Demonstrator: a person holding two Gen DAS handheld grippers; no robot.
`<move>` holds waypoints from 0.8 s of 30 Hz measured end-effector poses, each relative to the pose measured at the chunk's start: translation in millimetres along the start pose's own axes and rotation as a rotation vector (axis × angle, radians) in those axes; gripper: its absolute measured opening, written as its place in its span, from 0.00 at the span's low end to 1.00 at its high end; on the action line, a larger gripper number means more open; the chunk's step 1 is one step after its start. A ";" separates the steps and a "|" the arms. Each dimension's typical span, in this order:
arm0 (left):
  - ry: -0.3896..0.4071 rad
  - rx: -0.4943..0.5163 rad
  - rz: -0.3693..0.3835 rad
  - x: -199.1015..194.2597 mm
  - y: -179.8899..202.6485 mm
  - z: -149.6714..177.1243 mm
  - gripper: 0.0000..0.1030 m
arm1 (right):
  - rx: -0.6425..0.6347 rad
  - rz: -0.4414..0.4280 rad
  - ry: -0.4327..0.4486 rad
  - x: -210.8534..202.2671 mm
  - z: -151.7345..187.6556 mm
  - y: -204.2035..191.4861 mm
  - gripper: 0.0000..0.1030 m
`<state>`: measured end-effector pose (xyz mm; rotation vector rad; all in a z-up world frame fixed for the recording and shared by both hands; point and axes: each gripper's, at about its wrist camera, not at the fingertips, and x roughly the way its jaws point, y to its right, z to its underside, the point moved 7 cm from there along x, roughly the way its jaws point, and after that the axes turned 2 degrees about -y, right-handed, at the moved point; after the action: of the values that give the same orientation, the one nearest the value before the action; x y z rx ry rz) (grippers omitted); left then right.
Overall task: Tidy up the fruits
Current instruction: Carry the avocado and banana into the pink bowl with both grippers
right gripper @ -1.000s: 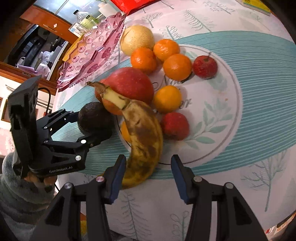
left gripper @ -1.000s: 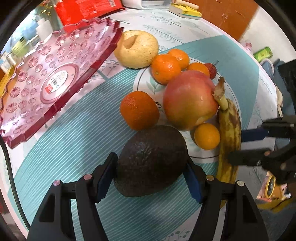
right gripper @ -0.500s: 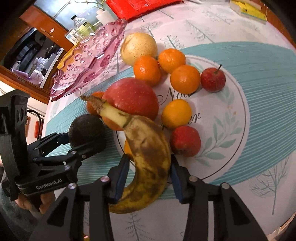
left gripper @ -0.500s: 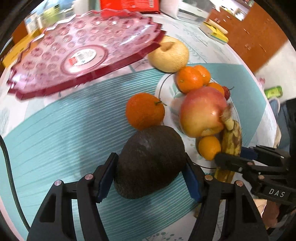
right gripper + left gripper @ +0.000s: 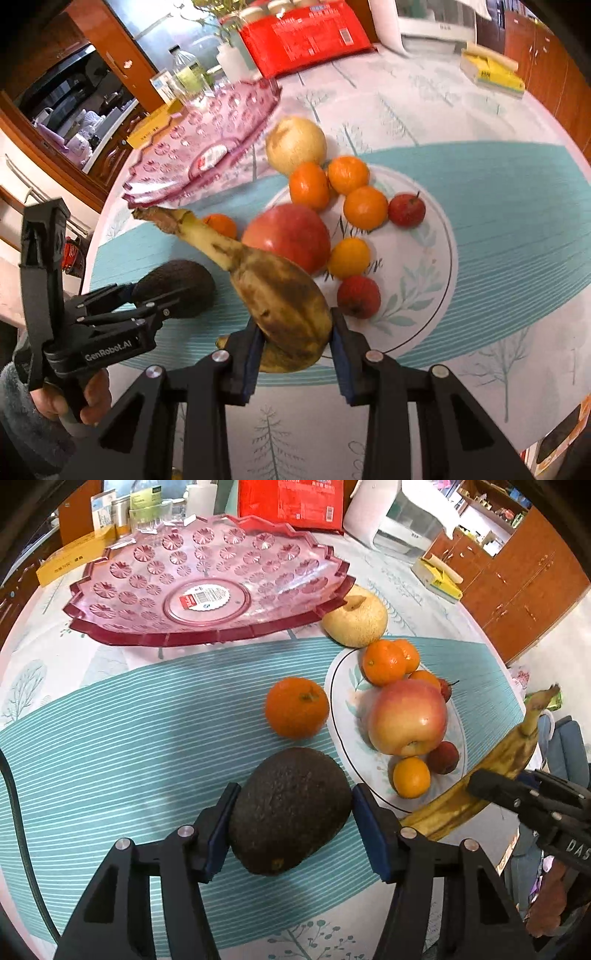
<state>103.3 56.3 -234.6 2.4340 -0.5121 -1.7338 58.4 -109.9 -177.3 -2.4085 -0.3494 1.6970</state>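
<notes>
The left gripper [image 5: 291, 821] has been closing its jaws on the avocado [image 5: 290, 812], pads touching both sides. The right gripper [image 5: 295, 341] clamps the banana [image 5: 273, 288], lifted near the table edge. Best to carry both level to the empty pink bowl [image 5: 207, 583] at far left, clearing the apple [image 5: 406, 716].
</notes>
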 end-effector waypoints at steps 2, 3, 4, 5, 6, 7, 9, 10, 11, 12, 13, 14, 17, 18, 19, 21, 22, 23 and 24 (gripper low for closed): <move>0.014 0.006 0.002 -10.1 -4.5 7.5 0.58 | -0.013 0.007 0.012 -5.0 -2.4 -2.6 0.33; 0.023 0.011 0.004 -13.0 -3.8 8.1 0.58 | -0.020 0.010 0.017 -7.5 -3.9 -4.3 0.33; 0.030 0.013 0.005 -14.7 -2.6 8.8 0.58 | -0.023 0.010 0.019 -9.4 -4.4 -5.4 0.33; 0.037 0.015 0.008 -17.2 -1.9 9.3 0.58 | -0.027 0.012 0.022 -11.2 -5.2 -6.5 0.33; 0.043 0.016 0.009 -19.3 -1.1 9.7 0.58 | -0.034 0.014 0.026 -13.7 -6.6 -8.3 0.33; 0.052 0.017 0.012 -22.4 0.2 9.8 0.58 | -0.039 0.016 0.029 -16.0 -7.8 -9.4 0.33; 0.068 0.016 0.017 -29.4 3.4 7.3 0.58 | -0.050 0.021 0.036 -22.6 -9.0 -10.4 0.33; 0.074 0.015 0.017 -33.1 4.6 5.9 0.58 | -0.053 0.023 0.039 -24.8 -10.2 -11.6 0.33; 0.086 0.016 0.021 -38.9 6.1 3.8 0.57 | -0.058 0.023 0.043 -27.7 -11.8 -12.7 0.33; 0.099 0.016 0.026 -45.2 8.4 0.1 0.58 | -0.064 0.021 0.048 -31.8 -16.3 -15.0 0.33; 0.115 0.018 0.030 -54.1 10.6 -4.8 0.57 | -0.067 0.019 0.052 -35.6 -18.9 -16.6 0.33; 0.129 0.021 0.029 -61.7 12.0 -9.4 0.57 | -0.069 0.016 0.059 -39.6 -22.9 -18.6 0.33; 0.181 0.027 0.026 -88.7 12.9 -29.3 0.58 | -0.082 -0.001 0.090 -53.3 -47.1 -27.8 0.33; 0.198 0.026 0.023 -97.2 11.6 -36.8 0.58 | -0.087 -0.003 0.097 -56.0 -53.5 -30.6 0.33; 0.215 0.026 0.017 -106.3 9.5 -45.7 0.58 | -0.100 -0.007 0.110 -60.9 -67.4 -36.0 0.33; 0.249 0.020 -0.001 -121.6 3.8 -63.2 0.58 | -0.119 -0.012 0.133 -67.6 -89.9 -44.6 0.33; 0.270 0.017 -0.013 -130.0 -0.7 -73.6 0.58 | -0.134 -0.014 0.146 -70.4 -101.4 -50.2 0.33; 0.287 0.015 -0.026 -135.3 -4.9 -81.8 0.58 | -0.143 -0.015 0.154 -71.7 -109.7 -54.1 0.33; 0.303 0.011 -0.044 -140.0 -9.7 -90.5 0.58 | -0.159 -0.014 0.164 -72.3 -123.5 -60.9 0.33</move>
<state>149.1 102.6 -80.8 2.6663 -0.4355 -1.3404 145.9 -73.5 -54.1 -2.6293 -0.4914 1.5054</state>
